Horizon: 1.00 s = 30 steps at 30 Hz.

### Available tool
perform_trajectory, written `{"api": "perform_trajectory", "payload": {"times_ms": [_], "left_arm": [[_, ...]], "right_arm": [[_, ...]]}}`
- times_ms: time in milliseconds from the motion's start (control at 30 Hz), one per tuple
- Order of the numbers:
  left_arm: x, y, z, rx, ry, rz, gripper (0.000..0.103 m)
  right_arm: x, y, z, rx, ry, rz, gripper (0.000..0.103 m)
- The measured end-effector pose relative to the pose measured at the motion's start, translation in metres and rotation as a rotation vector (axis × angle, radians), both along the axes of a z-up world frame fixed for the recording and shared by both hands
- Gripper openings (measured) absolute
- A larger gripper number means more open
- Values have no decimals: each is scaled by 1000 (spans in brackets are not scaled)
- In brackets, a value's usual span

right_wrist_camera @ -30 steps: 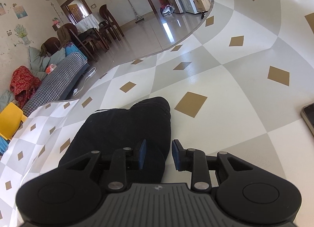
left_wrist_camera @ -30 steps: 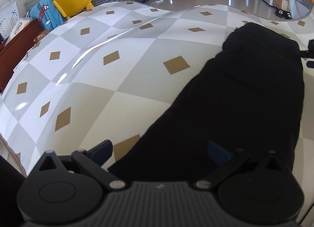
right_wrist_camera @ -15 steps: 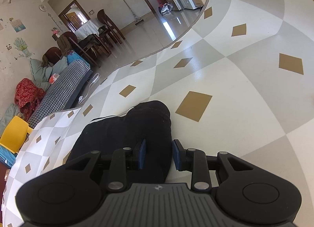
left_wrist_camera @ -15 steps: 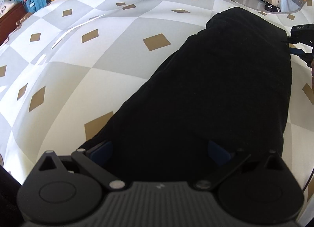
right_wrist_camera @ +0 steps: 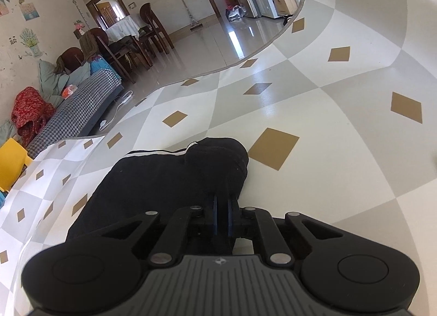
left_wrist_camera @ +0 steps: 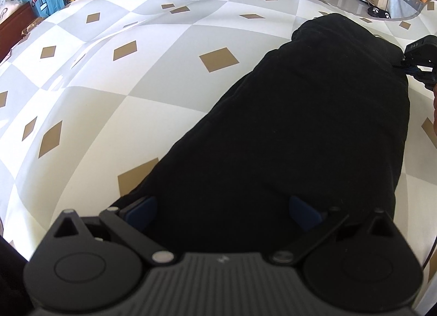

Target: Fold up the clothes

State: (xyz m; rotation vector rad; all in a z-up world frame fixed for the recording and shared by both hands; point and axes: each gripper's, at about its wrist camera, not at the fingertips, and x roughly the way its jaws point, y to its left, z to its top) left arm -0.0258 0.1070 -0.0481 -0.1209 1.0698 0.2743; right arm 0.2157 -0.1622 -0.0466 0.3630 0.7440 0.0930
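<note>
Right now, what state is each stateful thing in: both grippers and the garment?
Left gripper: open, fingers spread wide over the near end of the black garment.
Right gripper: shut on the black garment's edge.
Black garment: partly folded into a long strip, lying flat on the checked tablecloth, white trim showing at its far end.

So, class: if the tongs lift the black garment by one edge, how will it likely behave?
The black garment will probably droop, since it lies soft and rumpled on the checked cloth. It looks thick and layered, so perhaps heavyish. The right tongs pinch one end while the left tongs gape, so the far side would likely drag.
</note>
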Motion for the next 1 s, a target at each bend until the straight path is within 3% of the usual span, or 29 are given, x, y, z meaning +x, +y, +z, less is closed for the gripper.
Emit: {"api": "perform_trajectory", "payload": {"times_ms": [433, 633, 1000], "left_arm": [[41, 23, -2, 6, -8, 9, 103], [63, 37, -3, 12, -12, 46, 103], [89, 55, -6, -3, -10, 139, 103]], "right_arm": [[-24, -29, 13, -150, 62, -92, 7], [-45, -33, 17, -239, 93, -76, 7], [-83, -41, 21, -263, 154, 2, 7]]}}
